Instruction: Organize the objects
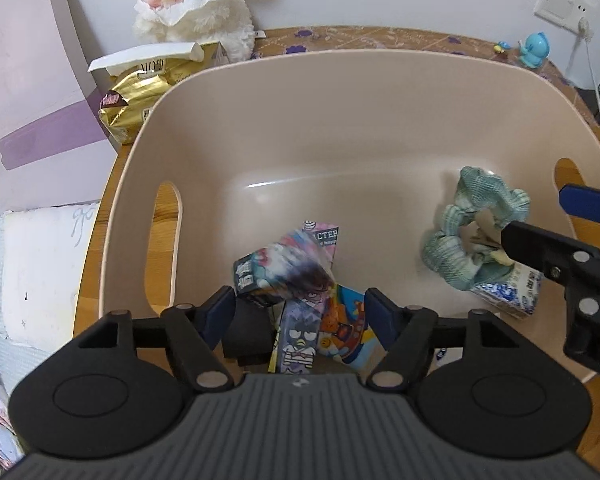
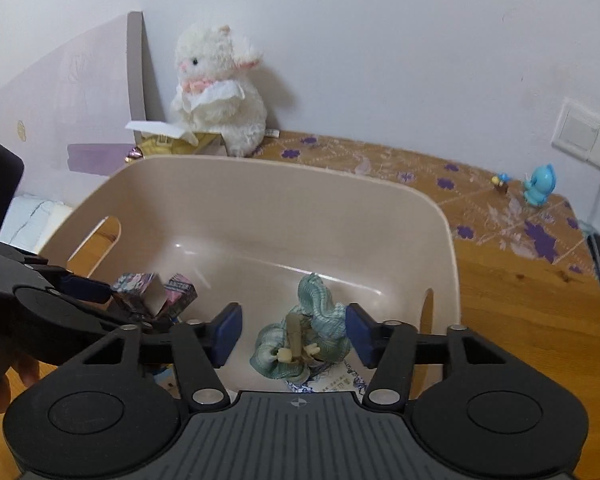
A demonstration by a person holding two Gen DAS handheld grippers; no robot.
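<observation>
We see one bin [image 1: 340, 92], one scrunchie [image 1: 460, 216], several cartoon boxes [image 1: 296, 276] inside. Left gripper [image 1: 300, 312] and right gripper [image 2: 294, 334]: fingers apart, gripping nothing.

One beige bin [image 1: 340, 92] sits mid-frame. Inside it, at lower centre, at least four printed cartoon boxes [image 1: 296, 276] lie piled; an exact count is unclear. At lower right are one green scrunchie [image 1: 466, 232] and one blue-and-white carton [image 1: 508, 296]. At the upper left are one plush rabbit [image 1: 192, 0] and one gold packet [image 1: 136, 96]; at the upper right, one blue figurine [image 1: 534, 50] and one tiny toy [image 1: 501, 46].
</observation>
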